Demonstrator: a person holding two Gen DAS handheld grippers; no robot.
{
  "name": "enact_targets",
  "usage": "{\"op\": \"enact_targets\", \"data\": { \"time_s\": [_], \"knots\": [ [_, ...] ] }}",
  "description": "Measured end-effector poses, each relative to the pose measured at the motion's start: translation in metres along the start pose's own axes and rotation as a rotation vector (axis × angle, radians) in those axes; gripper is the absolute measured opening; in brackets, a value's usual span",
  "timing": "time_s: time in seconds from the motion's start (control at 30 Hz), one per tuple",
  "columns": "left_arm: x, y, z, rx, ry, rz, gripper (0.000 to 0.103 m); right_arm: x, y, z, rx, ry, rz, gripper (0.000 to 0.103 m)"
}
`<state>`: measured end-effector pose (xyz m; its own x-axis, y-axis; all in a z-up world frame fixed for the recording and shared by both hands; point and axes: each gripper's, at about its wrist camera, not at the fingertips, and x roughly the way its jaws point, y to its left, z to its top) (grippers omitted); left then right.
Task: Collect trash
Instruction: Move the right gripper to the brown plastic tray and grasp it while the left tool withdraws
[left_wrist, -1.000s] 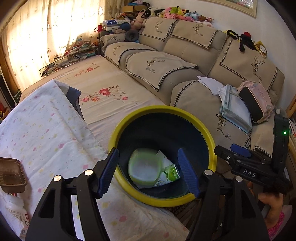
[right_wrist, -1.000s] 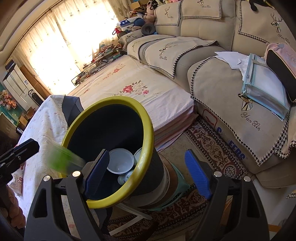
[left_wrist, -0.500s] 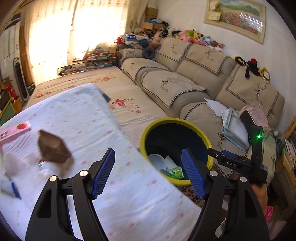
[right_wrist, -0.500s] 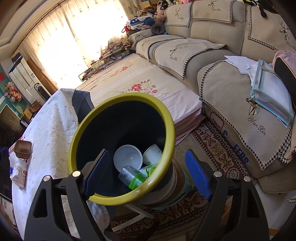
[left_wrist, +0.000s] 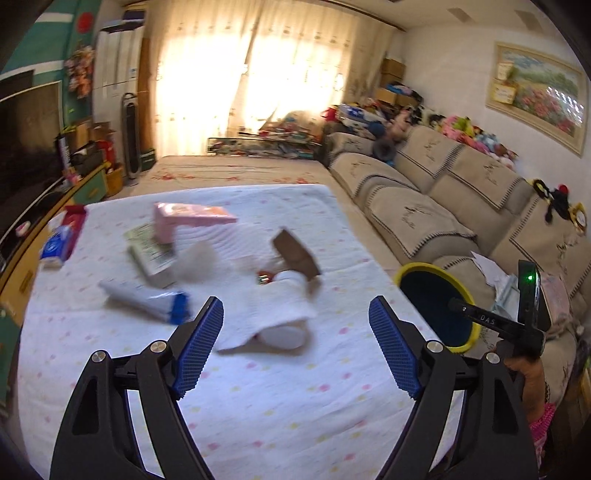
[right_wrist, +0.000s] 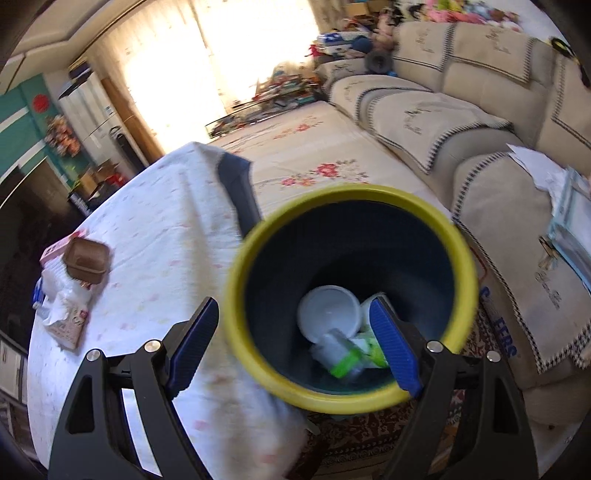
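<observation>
Now the left gripper (left_wrist: 295, 341) looks out over the table (left_wrist: 258, 424), where half a second ago it looked more at the bin, and the right gripper (right_wrist: 293, 343) sits closer over the bin (right_wrist: 461, 258) than before. Both grippers have their blue fingers (left_wrist: 201, 343) spread wide, and they hold nothing.

A white cloth with small pink and yellow dots covers the table. Behind it lies a low bed (left_wrist: 236, 171) with red flowers on its cover. One long tan sofa (left_wrist: 443, 192) runs along the right wall, with soft toys along its top. Bright light comes through the curtains (left_wrist: 251, 81) at the back. One picture (left_wrist: 539, 85) hangs on the wall.

Trash lies on the far part of the table, well away from the left fingers. It looks blurry. I can count one pink box (left_wrist: 188, 218), one brown tray (left_wrist: 295, 254), one white and blue tube (left_wrist: 144, 297) and one blue and red pack (left_wrist: 64, 236) near the left edge. One white crumpled bag (left_wrist: 273, 310) lies nearest the left gripper.

One dark bin with a yellow rim stands just beside the table's right edge. In the right wrist view it holds one white round lid (right_wrist: 328, 310) and a green and white wrapper (right_wrist: 354, 354).
</observation>
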<state>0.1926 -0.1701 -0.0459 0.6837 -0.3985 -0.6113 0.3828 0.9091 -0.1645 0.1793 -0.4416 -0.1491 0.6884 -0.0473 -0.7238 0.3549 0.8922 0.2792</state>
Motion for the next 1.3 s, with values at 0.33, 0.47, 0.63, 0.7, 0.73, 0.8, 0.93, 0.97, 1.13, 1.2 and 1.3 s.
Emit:
{"op": "enact_targets", "data": {
  "time_s": [0.33, 0.47, 0.63, 0.7, 0.73, 0.8, 0.93, 0.97, 1.13, 1.2, 1.3],
  "knots": [
    [-0.036, 0.079, -0.027, -0.116, -0.028, 0.085, 0.081, 0.009, 0.139, 0.016, -0.235, -0.024, 0.136, 0.079],
    [-0.045, 0.096, -0.036, -0.136, -0.028, 0.114, 0.084, 0.014, 0.183, 0.023, -0.299, -0.038, 0.167, 0.072],
    [-0.051, 0.119, -0.048, -0.177, -0.021, 0.132, 0.084, 0.024, 0.228, 0.027, -0.368, -0.026, 0.198, 0.062],
    [-0.053, 0.126, -0.052, -0.192, -0.019, 0.135, 0.084, 0.030, 0.242, 0.029, -0.391, -0.018, 0.199, 0.053],
    [-0.054, 0.128, -0.053, -0.197, -0.018, 0.137, 0.084, 0.034, 0.247, 0.030, -0.397, -0.015, 0.199, 0.049],
    [-0.056, 0.132, -0.054, -0.204, -0.017, 0.140, 0.084, 0.041, 0.254, 0.031, -0.410, -0.005, 0.187, 0.046],
    [-0.056, 0.136, -0.056, -0.210, -0.015, 0.143, 0.084, 0.055, 0.260, 0.034, -0.415, 0.013, 0.167, 0.041],
    [-0.056, 0.137, -0.056, -0.212, -0.015, 0.143, 0.084, 0.059, 0.261, 0.035, -0.414, 0.022, 0.167, 0.039],
    [-0.051, 0.138, -0.057, -0.216, -0.004, 0.135, 0.084, 0.074, 0.263, 0.036, -0.410, 0.055, 0.171, 0.032],
    [-0.051, 0.135, -0.057, -0.213, 0.000, 0.133, 0.084, 0.079, 0.264, 0.035, -0.411, 0.071, 0.179, 0.019],
    [-0.050, 0.134, -0.058, -0.212, 0.003, 0.131, 0.084, 0.081, 0.264, 0.032, -0.413, 0.079, 0.189, 0.005]
  ]
}}
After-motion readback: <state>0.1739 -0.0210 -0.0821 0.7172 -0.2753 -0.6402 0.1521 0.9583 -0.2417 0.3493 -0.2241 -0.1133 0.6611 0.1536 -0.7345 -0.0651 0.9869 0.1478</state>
